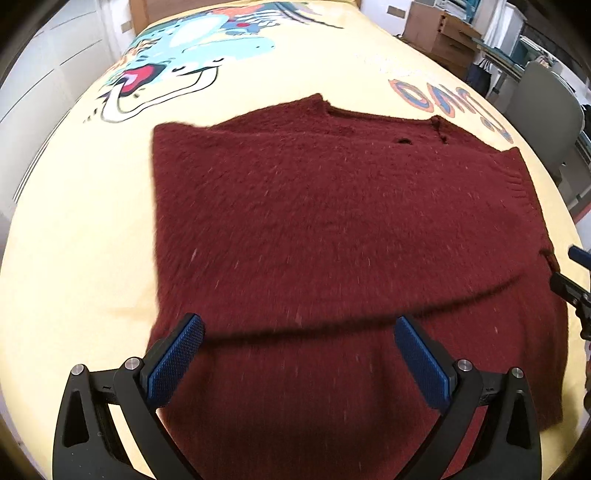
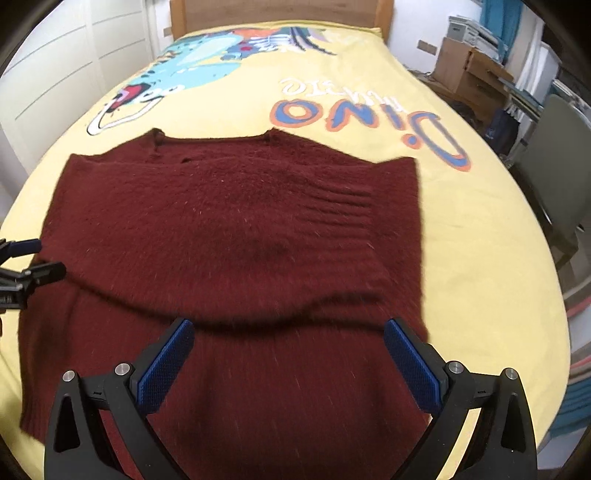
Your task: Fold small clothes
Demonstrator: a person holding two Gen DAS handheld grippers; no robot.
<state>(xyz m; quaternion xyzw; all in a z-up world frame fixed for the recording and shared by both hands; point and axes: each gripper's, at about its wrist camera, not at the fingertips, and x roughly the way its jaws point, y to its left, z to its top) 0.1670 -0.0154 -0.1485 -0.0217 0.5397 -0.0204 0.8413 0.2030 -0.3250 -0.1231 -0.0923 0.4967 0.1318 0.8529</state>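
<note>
Judging from both wrist views, I'd say the fold is partly done: the dark red sweater [image 1: 332,221] lies flat on the bed [image 1: 74,258], toward its foot end, with its neckline pointing at the headboard [image 2: 280,11]. An upper layer of knit ends in a shadowed edge that runs across the garment just ahead of my fingers, with more of the same knit lying below it, nearer to me. In the right wrist view a ribbed band shows on top toward the right edge of the bed, which I take for a sleeve cuff or hem already turned inward, though I cannot tell which. So I read it as sides or sleeves brought in, and the fold of the lower part up toward the collar not yet made. The outline looks roughly square, without loose sleeves sticking out.

My left claw [image 1: 299,354] hangs over the near part of the sweater with its blue pads wide apart and nothing between them. My right claw [image 2: 288,354] is the same: spread, empty, above the near edge of the upper layer. Whether either touches the knit, I cannot tell.

Counting: one sweater, one bed with a yellow dinosaur cover [image 2: 461,221], two claws, each with two blue pads. Off the right side of the bed I see a few cardboard boxes [image 2: 465,70] and one grey chair [image 2: 554,166].
</note>
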